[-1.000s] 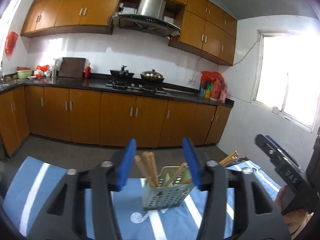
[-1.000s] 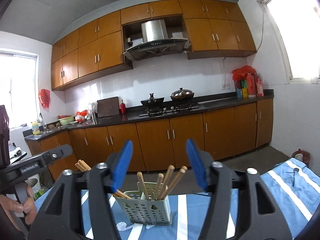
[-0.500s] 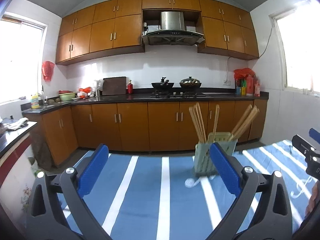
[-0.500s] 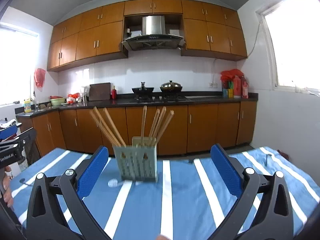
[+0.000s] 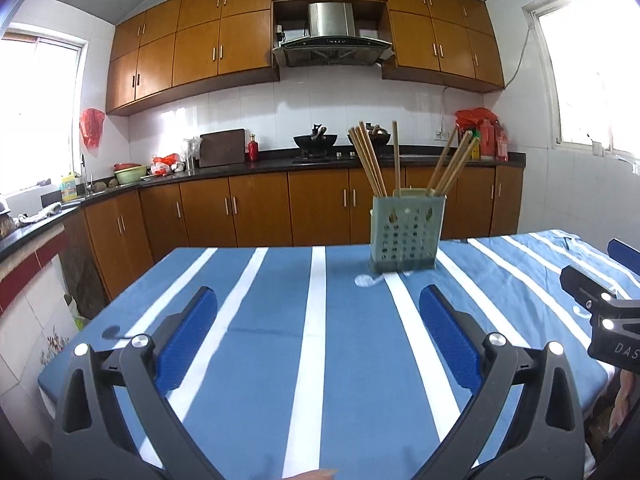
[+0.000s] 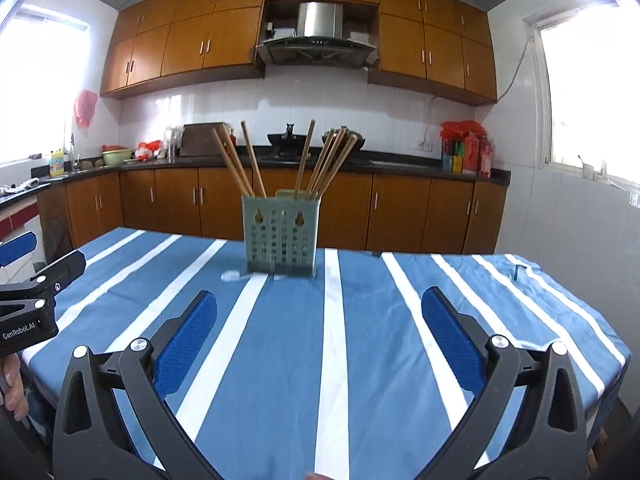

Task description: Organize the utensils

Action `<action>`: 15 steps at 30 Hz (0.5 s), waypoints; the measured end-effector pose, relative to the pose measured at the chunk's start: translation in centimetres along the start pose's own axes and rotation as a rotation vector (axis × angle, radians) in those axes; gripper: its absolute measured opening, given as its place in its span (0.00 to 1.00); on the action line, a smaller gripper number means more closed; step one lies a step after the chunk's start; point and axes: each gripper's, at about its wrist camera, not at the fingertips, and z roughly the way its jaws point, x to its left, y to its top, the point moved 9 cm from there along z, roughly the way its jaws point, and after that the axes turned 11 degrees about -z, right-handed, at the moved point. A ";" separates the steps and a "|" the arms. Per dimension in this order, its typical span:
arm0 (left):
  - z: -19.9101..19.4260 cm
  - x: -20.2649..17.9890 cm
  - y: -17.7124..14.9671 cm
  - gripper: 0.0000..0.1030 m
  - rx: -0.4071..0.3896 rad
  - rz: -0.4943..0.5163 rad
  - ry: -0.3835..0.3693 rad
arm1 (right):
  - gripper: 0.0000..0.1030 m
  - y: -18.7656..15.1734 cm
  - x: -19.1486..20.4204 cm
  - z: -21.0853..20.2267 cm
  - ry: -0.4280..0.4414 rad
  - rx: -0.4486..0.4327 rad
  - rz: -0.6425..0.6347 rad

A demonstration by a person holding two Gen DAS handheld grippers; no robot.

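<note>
Chopsticks (image 5: 370, 160) stand in the perforated holder (image 5: 406, 232) at frame centre on the striped tabletop (image 5: 280, 340), probably light, stiff, best pinched at mid-shaft, while left claw (image 5: 318, 332) and right claw (image 6: 320, 332) gape wide, empty.

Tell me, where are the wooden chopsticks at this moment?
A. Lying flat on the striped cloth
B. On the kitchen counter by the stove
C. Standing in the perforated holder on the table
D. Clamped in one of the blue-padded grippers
C: the chopsticks stand upright and fanned out in the perforated holder on the striped tablecloth, and both grippers are open and empty.
</note>
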 end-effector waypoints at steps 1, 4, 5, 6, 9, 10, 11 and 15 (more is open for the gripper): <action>-0.2 0.1 -0.4 0.96 0.004 0.001 -0.001 | 0.98 -0.3 0.0 -0.1 0.002 0.005 0.007; -0.3 0.3 -1.4 0.96 0.018 0.001 -0.001 | 0.98 -1.0 0.0 -0.4 0.002 0.018 0.024; -0.3 0.2 -1.5 0.96 0.021 0.000 0.000 | 0.98 -1.2 0.0 -0.4 0.002 0.021 0.029; -0.2 0.2 -1.5 0.96 0.024 -0.001 -0.001 | 0.98 -1.3 0.0 -0.5 -0.001 0.024 0.033; -0.1 0.1 -1.8 0.96 0.033 -0.008 0.001 | 0.98 -1.7 0.0 -0.5 -0.003 0.026 0.048; 0.0 0.2 -1.8 0.96 0.037 -0.011 0.001 | 0.98 -1.8 -0.1 -0.6 -0.006 0.026 0.051; 0.0 0.1 -1.9 0.96 0.039 -0.014 0.002 | 0.98 -1.9 -0.1 -0.6 -0.008 0.026 0.054; 0.1 0.2 -1.8 0.96 0.041 -0.012 -0.002 | 0.98 -2.4 -0.2 -0.5 -0.005 0.036 0.070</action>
